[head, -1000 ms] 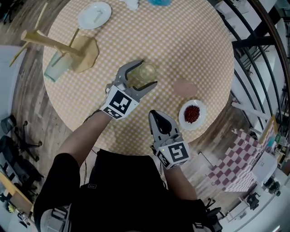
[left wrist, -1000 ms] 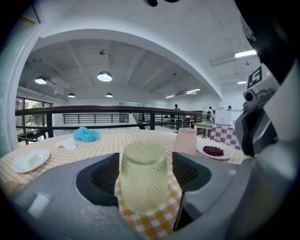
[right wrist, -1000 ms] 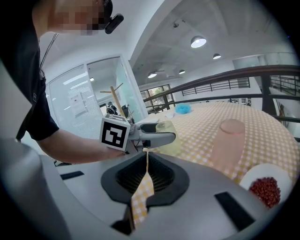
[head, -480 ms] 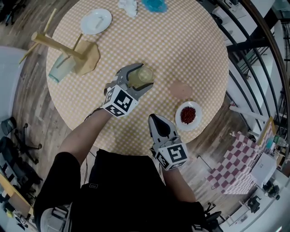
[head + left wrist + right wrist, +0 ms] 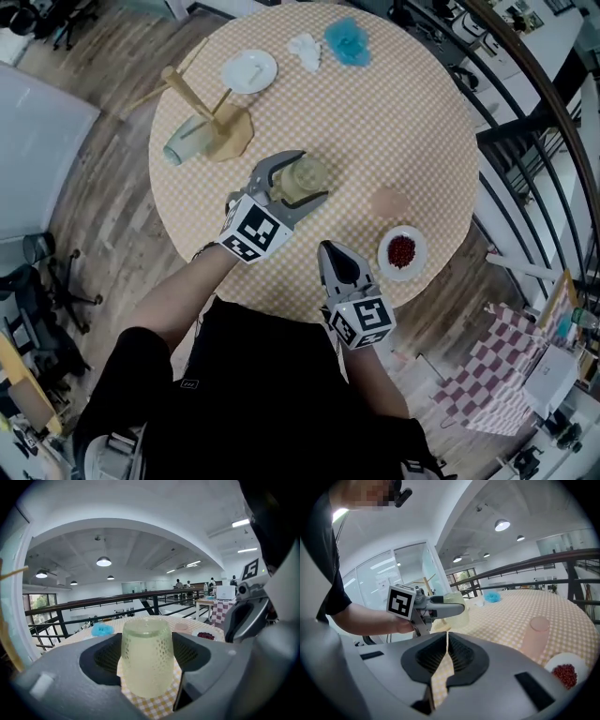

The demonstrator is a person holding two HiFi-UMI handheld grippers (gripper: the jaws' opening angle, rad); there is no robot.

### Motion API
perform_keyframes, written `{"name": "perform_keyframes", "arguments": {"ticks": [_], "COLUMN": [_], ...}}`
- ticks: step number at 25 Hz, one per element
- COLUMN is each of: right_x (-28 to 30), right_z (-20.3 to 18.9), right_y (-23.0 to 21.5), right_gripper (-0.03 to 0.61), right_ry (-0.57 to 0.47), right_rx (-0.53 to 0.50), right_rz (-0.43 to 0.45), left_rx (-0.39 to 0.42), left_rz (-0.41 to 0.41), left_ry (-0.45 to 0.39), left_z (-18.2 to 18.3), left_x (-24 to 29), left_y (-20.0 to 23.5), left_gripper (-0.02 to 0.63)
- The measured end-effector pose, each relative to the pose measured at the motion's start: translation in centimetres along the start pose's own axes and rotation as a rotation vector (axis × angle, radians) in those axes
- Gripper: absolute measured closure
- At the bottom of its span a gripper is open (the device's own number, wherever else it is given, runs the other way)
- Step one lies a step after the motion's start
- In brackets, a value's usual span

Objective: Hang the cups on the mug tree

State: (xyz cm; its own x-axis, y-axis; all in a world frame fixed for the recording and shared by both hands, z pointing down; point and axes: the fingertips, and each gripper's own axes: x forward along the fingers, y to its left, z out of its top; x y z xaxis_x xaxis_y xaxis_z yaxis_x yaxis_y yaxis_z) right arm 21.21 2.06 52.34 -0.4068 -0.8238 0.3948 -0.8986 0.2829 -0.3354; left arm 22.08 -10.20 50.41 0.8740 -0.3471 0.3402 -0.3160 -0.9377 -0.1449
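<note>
A round table (image 5: pixel 422 112) with a yellow checked cloth stands on a wood floor beside a dark railing (image 5: pixel 525 84).

Left gripper (image 5: pixel 291 183): both jaws are closed on a yellow-green cup (image 5: pixel 302 176), one pad pressing on each side wall. The cup is held upside down with its closed end up. The gripper is over the near middle of the table and points away from the person, tilted slightly down. The bare left forearm (image 5: pixel 169 295) reaches forward and to the right from the person's body to the gripper.

Right gripper (image 5: pixel 330 251): the jaws are together and nothing is between them. It is over the near edge of the table, to the right of the left gripper and closer to the person, and also points forward and slightly down. The right arm is drawn in close to the body.

A pink cup (image 5: pixel 387 202) stands on the cloth to the right of the held cup. A white dish (image 5: pixel 419 251) of red berries lies just nearer the edge.

The wooden mug tree (image 5: pixel 202 108) stands at the far left of the table, well apart from both grippers. A pale green cup (image 5: pixel 183 142) is at its side. Whether that cup hangs on a peg cannot be determined.

A white plate (image 5: pixel 248 70) lies beyond the tree.
</note>
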Motion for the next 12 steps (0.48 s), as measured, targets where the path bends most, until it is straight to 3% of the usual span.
{"name": "perform_keyframes", "arguments": {"ticks": [6,12], "right_x": [0.2,2.3], "right_z": [1.4,2.2], "right_y": [2.6,5.3], "right_gripper": [0.557,0.556], "right_ry": [-0.018,-0.034], "right_rx": [-0.038,-0.029], "right_rz": [0.052,0.037], "left_rx": [-0.002,0.010], "left_rz": [0.070,0.086], "left_ry": [-0.016,-0.036], "left_z": [3.4,4.5], "left_x": [-6.0,-12.0], "left_y": [1.1,3.7], "left_gripper": [0.276,0.276]}}
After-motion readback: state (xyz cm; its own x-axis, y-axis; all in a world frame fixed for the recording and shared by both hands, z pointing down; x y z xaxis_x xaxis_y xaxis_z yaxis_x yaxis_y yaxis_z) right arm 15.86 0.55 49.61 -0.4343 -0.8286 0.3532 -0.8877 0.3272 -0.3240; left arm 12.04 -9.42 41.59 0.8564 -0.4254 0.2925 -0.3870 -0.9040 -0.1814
